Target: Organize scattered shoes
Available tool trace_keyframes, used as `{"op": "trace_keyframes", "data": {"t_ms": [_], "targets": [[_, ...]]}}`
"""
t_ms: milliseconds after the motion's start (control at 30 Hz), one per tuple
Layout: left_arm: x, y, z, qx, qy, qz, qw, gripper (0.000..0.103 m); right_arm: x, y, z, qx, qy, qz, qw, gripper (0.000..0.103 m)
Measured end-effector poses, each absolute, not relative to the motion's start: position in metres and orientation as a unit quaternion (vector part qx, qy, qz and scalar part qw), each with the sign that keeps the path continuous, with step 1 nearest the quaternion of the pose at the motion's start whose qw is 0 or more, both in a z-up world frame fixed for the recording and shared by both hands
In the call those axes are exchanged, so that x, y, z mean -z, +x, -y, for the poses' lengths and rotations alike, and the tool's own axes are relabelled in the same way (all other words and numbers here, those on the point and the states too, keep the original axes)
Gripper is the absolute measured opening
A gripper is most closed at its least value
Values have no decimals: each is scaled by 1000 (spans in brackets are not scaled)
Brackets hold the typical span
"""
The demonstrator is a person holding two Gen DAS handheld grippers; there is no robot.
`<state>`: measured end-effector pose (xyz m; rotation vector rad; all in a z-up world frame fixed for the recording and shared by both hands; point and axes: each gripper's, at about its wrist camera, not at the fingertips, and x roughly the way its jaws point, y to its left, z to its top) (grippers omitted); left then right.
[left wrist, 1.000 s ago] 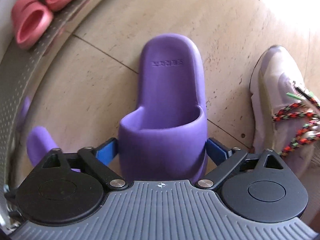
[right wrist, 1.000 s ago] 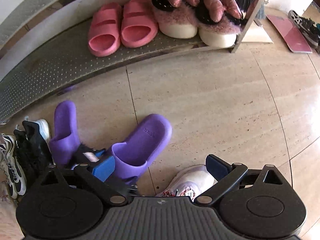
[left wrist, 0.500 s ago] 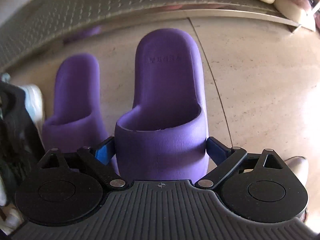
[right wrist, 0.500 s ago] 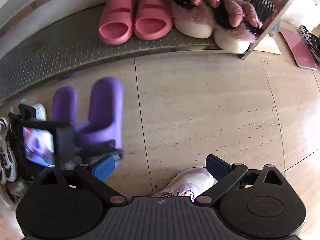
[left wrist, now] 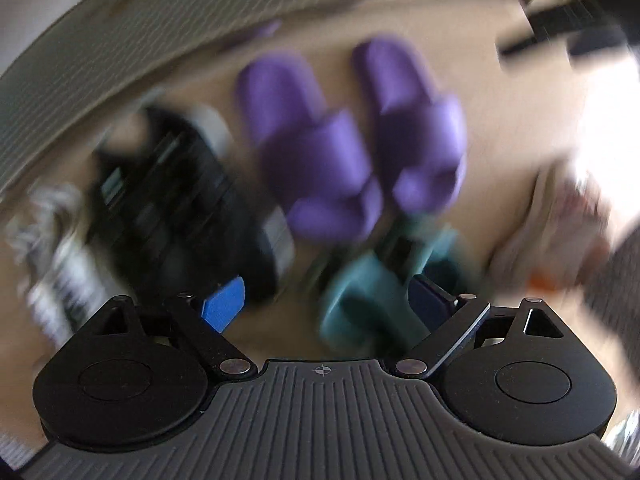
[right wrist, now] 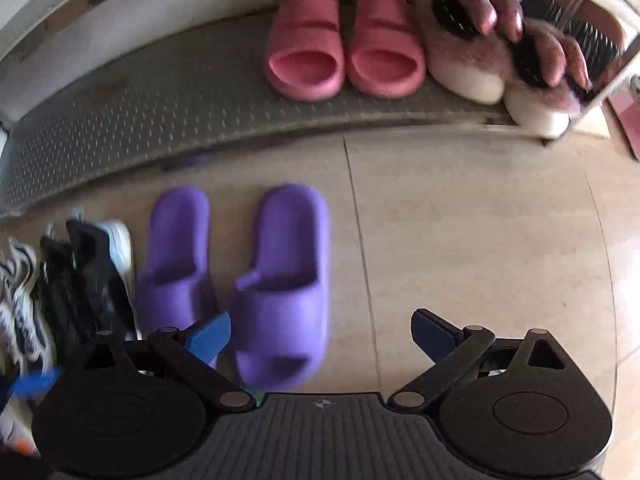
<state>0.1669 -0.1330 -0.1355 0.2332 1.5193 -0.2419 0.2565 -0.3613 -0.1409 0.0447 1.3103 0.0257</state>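
Observation:
Two purple slippers lie side by side on the tan floor, toes toward me: the left purple slipper (right wrist: 176, 264) (left wrist: 304, 152) and the right purple slipper (right wrist: 284, 280) (left wrist: 416, 132). My left gripper (left wrist: 326, 306) is open and holds nothing; it hangs back from the pair, and its view is heavily blurred. A teal shoe-like shape (left wrist: 372, 292) shows on the floor between its fingers, too smeared to identify. My right gripper (right wrist: 320, 330) is open and empty, just right of the right purple slipper's toe.
A perforated metal shoe rack (right wrist: 160, 112) runs behind the pair, carrying pink slippers (right wrist: 344, 44) and furry pink slippers (right wrist: 464, 40). A black sneaker (right wrist: 88, 280) and a white-and-black sneaker (right wrist: 20, 300) sit left of the purple pair. A pale sneaker (left wrist: 552, 220) lies right.
The left gripper opened and let go of the purple slipper, which now lies beside its mate. The left gripper pulled back fast. The right gripper's view shifted toward the pair.

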Motion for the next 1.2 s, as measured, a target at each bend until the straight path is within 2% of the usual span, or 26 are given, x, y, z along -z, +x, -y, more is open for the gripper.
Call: {"op": "trace_keyframes", "data": {"t_ms": [167, 333, 567, 633, 767, 900, 1033, 1200], "targets": [[138, 156, 100, 95, 87, -680, 722, 95, 178, 265, 336, 9, 54, -618, 784, 98], [142, 150, 69, 81, 63, -671, 734, 91, 224, 265, 327, 54, 95, -629, 770, 98], [148, 149, 58, 79, 81, -665, 738, 92, 269, 271, 308, 48, 19, -658, 751, 97], [150, 148, 55, 76, 73, -669, 736, 92, 273, 272, 297, 23, -18, -650, 759, 90], [153, 142, 54, 72, 76, -674, 731, 92, 267, 272, 280, -12, -54, -630, 774, 88], [150, 140, 53, 68, 80, -671, 734, 92, 264, 270, 265, -27, -81, -625, 776, 90], [147, 138, 52, 65, 84, -669, 736, 92, 270, 276, 279, -11, -50, -655, 754, 94], [140, 135, 50, 56, 83, -661, 743, 92, 257, 277, 282, 12, -36, -658, 752, 94]]}}
